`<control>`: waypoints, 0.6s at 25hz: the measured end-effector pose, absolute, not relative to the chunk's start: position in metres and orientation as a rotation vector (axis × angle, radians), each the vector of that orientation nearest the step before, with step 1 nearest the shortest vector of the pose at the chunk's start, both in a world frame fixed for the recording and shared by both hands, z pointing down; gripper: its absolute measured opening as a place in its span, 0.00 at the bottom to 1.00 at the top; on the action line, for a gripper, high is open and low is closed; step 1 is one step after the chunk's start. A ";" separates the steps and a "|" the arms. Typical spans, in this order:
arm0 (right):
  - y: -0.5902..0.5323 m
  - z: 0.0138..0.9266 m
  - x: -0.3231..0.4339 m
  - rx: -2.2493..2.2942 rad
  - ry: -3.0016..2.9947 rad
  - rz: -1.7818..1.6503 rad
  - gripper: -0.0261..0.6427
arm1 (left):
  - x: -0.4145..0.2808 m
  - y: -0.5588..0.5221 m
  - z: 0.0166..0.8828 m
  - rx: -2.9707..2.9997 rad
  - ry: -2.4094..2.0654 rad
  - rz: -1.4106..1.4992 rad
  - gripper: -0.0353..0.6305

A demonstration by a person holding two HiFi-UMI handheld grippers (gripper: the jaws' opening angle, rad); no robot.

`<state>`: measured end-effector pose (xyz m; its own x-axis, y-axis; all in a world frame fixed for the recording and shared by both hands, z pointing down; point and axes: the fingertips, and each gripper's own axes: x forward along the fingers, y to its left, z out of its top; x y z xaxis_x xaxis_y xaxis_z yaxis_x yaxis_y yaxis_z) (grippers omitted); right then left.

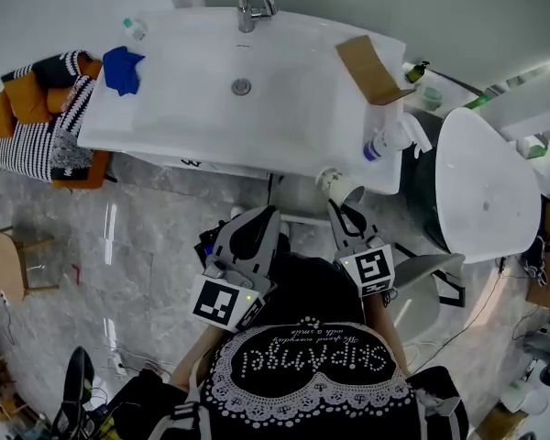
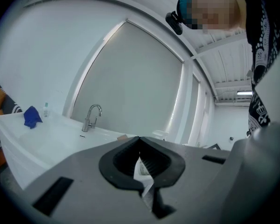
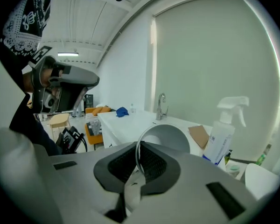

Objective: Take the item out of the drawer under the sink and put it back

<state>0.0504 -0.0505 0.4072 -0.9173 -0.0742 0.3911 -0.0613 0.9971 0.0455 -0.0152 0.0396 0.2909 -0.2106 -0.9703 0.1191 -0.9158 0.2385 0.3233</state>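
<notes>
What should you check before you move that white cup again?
1. Right gripper has the white cup: ok, its jaws are shut on the rim.
2. Left gripper is free to help: ok, its jaws are together and it carries nothing.
3. Cup is clear of the spray bottle: ok, they are apart, though the bottle stands close by on the sink counter.
4. Drawer under the sink is open and ready: cannot tell, no view shows it.
5. Cup is empty: cannot tell, its inside does not show clearly.
</notes>
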 end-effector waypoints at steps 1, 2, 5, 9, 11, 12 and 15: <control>-0.053 0.402 0.052 0.118 -2.748 -0.040 0.08 | -0.015 0.039 0.291 1.761 -2.218 -0.261 0.06; -0.057 0.397 0.054 0.142 -2.763 -0.030 0.08 | -0.015 0.038 0.290 1.765 -2.217 -0.259 0.06; -0.065 0.382 0.057 0.199 -2.818 0.022 0.08 | -0.015 0.037 0.291 1.768 -2.218 -0.253 0.06; -0.064 0.362 0.059 0.228 -2.870 0.034 0.08 | -0.015 0.037 0.290 1.770 -2.223 -0.241 0.06; -0.059 0.352 0.059 0.229 -2.898 0.029 0.08 | -0.015 0.037 0.290 1.772 -2.225 -0.236 0.06; -0.057 0.348 0.059 0.228 -2.910 0.029 0.08 | -0.015 0.037 0.290 1.772 -2.228 -0.236 0.06; -0.053 0.341 0.062 0.235 -2.926 0.032 0.08 | -0.018 0.037 0.288 1.766 -2.238 -0.239 0.06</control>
<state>0.0618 -0.0527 0.3406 -0.9662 -0.1558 0.2053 -0.1602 0.9871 -0.0053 -0.0177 0.0366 0.2883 -0.2139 -0.9701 0.1152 -0.9238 0.2392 0.2991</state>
